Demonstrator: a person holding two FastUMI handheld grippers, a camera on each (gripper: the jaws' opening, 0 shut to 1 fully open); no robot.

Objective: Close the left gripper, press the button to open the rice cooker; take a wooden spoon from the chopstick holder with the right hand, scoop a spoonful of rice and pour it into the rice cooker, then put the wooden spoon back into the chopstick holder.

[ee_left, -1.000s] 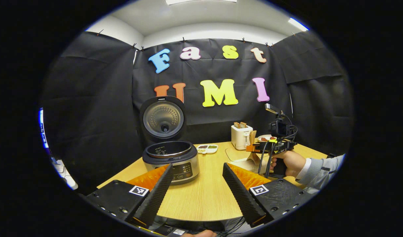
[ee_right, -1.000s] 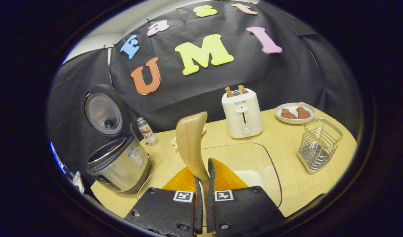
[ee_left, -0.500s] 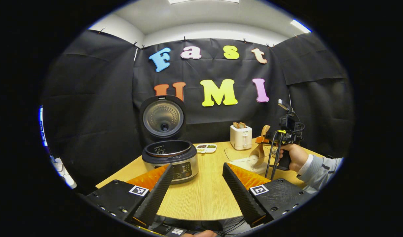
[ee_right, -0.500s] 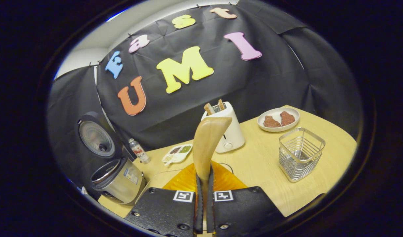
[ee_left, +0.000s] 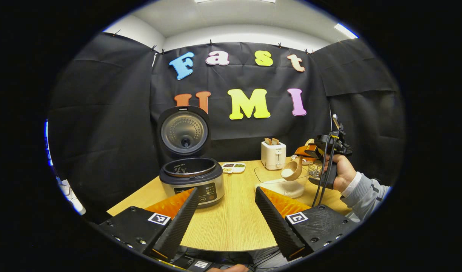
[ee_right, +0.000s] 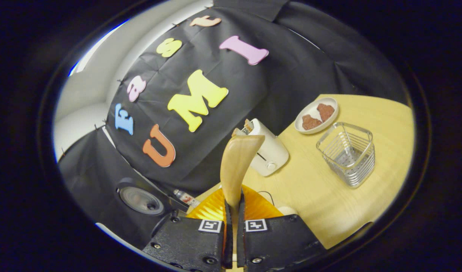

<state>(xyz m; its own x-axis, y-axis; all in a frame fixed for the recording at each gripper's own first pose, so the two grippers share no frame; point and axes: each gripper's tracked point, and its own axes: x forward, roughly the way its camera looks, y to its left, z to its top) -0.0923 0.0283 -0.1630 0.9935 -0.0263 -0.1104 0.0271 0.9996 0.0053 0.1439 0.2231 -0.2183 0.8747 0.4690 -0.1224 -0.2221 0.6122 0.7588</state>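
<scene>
The scoop looks done and the carry to the rice cooker [ee_left: 191,177] is in hand: the right gripper [ee_right: 233,241] has its jaws clenched on the handle of the wooden spoon [ee_left: 292,170], whose bowl holds white rice above the clear tub [ee_left: 278,181]. The left gripper [ee_left: 225,215] hangs released over the counter [ee_left: 231,223]. Next, travel left, keeping the bowl level, clearing the pot's rim under the raised lid [ee_left: 184,131]; bare counter lies between.

Light wooden table [ee_left: 231,223] — carries an open rice cooker [ee_left: 191,181] near the left edge, a clear rice container [ee_left: 280,183] toward the right, and along the far edge a small divided dish [ee_left: 234,167], a white toaster [ee_left: 273,155], a plate [ee_right: 316,115] — plus a wire chopstick holder [ee_right: 347,153].
</scene>
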